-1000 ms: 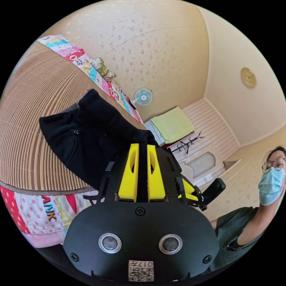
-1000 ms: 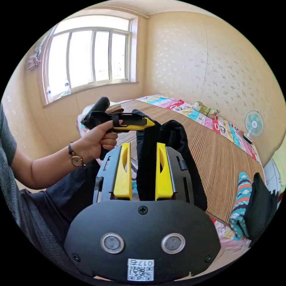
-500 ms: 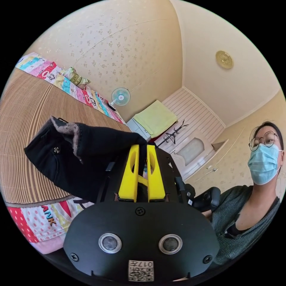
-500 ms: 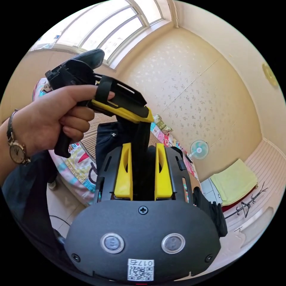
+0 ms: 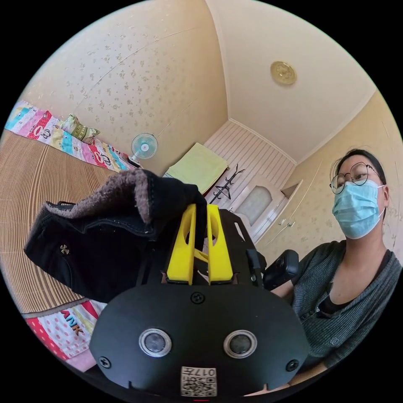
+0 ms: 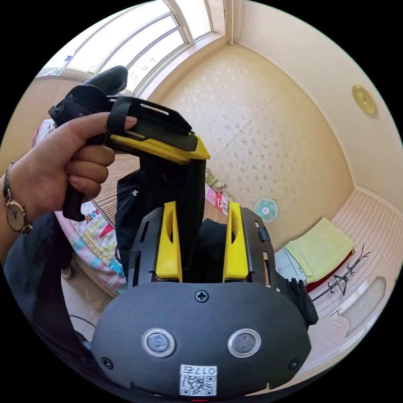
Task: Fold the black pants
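Hanging above the bed (image 5: 29, 176) with its ribbed mat, the black pants (image 5: 105, 243) are lifted by the waistband, fleece lining showing. Left gripper (image 5: 200, 218) pinches the waistband, jaws pressed together on it; right gripper (image 6: 201, 214) sits spread around cloth just below, the person's left hand (image 6: 63, 163) raised above it.

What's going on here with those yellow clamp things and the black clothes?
A person holds a hand-held gripper in each hand and is lifting a pair of black pants above a bed covered with a striped mat. The left gripper is clamped on the fleece-lined waistband. The right gripper has cloth between its jaws, though they look wider apart. No fold is made yet.
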### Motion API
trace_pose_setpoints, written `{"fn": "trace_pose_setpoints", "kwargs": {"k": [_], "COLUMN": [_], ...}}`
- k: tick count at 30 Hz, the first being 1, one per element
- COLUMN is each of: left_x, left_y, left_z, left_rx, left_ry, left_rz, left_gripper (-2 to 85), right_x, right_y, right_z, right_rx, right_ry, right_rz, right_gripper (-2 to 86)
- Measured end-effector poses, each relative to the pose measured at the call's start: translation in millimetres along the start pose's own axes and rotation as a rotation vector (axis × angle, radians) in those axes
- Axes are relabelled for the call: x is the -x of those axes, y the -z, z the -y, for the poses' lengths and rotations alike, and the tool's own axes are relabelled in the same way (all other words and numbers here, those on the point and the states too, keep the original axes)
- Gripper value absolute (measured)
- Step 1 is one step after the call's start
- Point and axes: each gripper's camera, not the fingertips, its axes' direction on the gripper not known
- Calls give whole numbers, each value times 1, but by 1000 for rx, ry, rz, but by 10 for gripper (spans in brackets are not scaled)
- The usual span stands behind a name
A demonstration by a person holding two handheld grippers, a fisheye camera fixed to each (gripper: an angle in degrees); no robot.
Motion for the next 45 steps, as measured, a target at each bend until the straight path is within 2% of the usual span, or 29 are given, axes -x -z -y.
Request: {"fn": "trace_pose_setpoints", "kwargs": {"k": [3,5,7,11,12,13,16,18,20,22,24,27,31,33,34,37,41,43,45], "left_x": [-10,-16,-17,-3,1,3,18,46,76,106,134,155,162,153,149,121,73,65,67], "left_y": [-2,-1,2,20,29,34,50,48,39,25,2,-37,-73,-72,-68,-38,24,44,52], "left_z": [4,5,6,-2,-12,-17,-47,-68,-84,-98,-109,-111,-102,-89,-85,-58,4,56,166], "left_rx": [8,12,8,-37,-71,-86,-74,45,153,224,271,330,331,181,141,87,19,-9,7], "left_ry": [-39,-58,-45,3,18,31,149,310,457,572,647,685,669,576,554,405,157,91,23], "left_rz": [-39,-34,-1,-21,1,27,257,448,490,434,301,148,-3,-239,-270,-236,-29,25,20], "left_gripper": [49,50,53,79,79,79,86,130,188,222,227,227,209,85,66,39,29,26,30], "right_x": [9,9,-3,-69,-78,-95,-131,-148,-171,-186,-199,-229,-286,-315,-336,-396,-466,-500,-551], "right_y": [-11,-31,-39,-48,-49,-51,-42,-34,-23,-15,-6,10,35,41,43,40,31,13,-27], "right_z": [7,16,22,35,37,40,46,49,55,60,63,65,64,61,58,45,32,48,83], "right_rx": [62,174,203,199,199,195,152,122,93,78,61,12,-74,-105,-120,-127,-189,-204,-179], "right_ry": [32,25,-5,-166,-188,-232,-288,-310,-347,-358,-368,-396,-460,-494,-523,-613,-665,-664,-679], "right_rz": [45,-16,-49,212,227,234,227,236,273,297,304,330,414,440,449,469,458,415,385], "right_gripper": [138,106,84,74,74,73,71,71,70,69,68,67,67,69,69,70,72,73,78]}}
